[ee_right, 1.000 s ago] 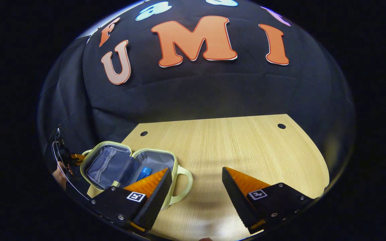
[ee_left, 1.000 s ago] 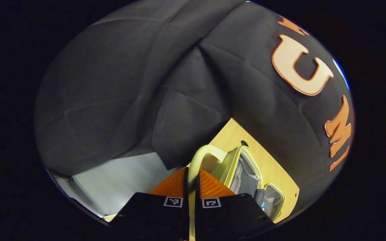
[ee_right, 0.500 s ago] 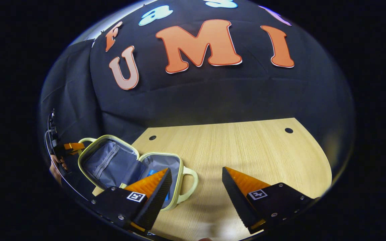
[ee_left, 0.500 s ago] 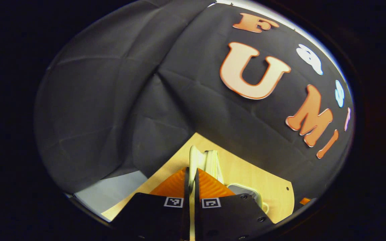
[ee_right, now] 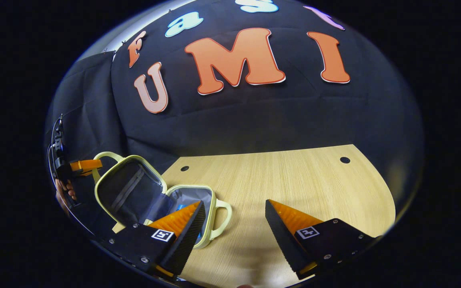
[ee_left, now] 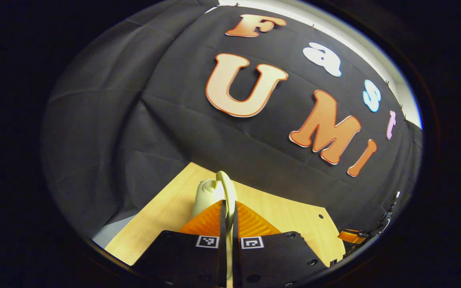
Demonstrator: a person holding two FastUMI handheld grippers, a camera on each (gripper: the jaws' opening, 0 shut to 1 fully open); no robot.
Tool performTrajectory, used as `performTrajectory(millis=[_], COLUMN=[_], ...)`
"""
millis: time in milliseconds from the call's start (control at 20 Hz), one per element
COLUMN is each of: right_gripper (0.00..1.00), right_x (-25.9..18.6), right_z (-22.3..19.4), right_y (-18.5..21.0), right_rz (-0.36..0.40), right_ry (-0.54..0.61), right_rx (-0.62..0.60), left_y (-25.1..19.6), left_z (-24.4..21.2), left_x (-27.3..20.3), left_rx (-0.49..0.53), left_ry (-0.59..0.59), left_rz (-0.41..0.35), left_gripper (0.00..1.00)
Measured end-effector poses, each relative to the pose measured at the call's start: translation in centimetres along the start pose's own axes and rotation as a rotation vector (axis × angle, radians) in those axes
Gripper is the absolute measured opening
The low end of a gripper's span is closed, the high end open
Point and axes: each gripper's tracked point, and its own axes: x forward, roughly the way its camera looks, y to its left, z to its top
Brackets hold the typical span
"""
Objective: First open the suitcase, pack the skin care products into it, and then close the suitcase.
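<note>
A pale yellow-green suitcase (ee_right: 210,212) lies on the wooden table, its grey-lined lid (ee_right: 128,190) raised about halfway up at the left of the right gripper view. A blue skin care item (ee_right: 180,207) peeks out inside the base. My left gripper (ee_left: 227,208) is shut on the lid's handle (ee_left: 227,188), with the lid's outer shell (ee_left: 204,196) just behind it. That same gripper (ee_right: 82,165), held by a hand, shows at the far left of the right gripper view. My right gripper (ee_right: 234,214) hangs open over the table, beside the base's handle (ee_right: 224,216).
The wooden table (ee_right: 286,180) stretches right and back to the black cloth wall, with two small holes (ee_right: 345,160) near its far edge. A strip of pale floor (ee_left: 112,234) shows past the table's left edge in the left gripper view.
The left gripper has swung the lid upward and over by its handle, so the lid stands more upright and partly closed. The right gripper has stayed nearly still and open.
</note>
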Motion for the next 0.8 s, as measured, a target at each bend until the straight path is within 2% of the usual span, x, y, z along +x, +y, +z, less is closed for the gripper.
performTrajectory(millis=[400, 800], right_gripper=[0.95, 0.95], right_x=[-0.7, -0.6], right_z=[-0.1, -0.1], right_y=[-1.9, -3.9], right_rz=[-0.014, -0.032], right_ry=[-0.017, -0.016], right_rx=[-0.007, 0.001], left_y=[-8.8, -15.4], left_z=[-2.8, -7.3], left_x=[1.6, 4.4], left_rx=[-0.011, -0.013], left_ry=[0.071, 0.174], left_rz=[-0.145, -0.248], left_gripper=[0.06, 0.04])
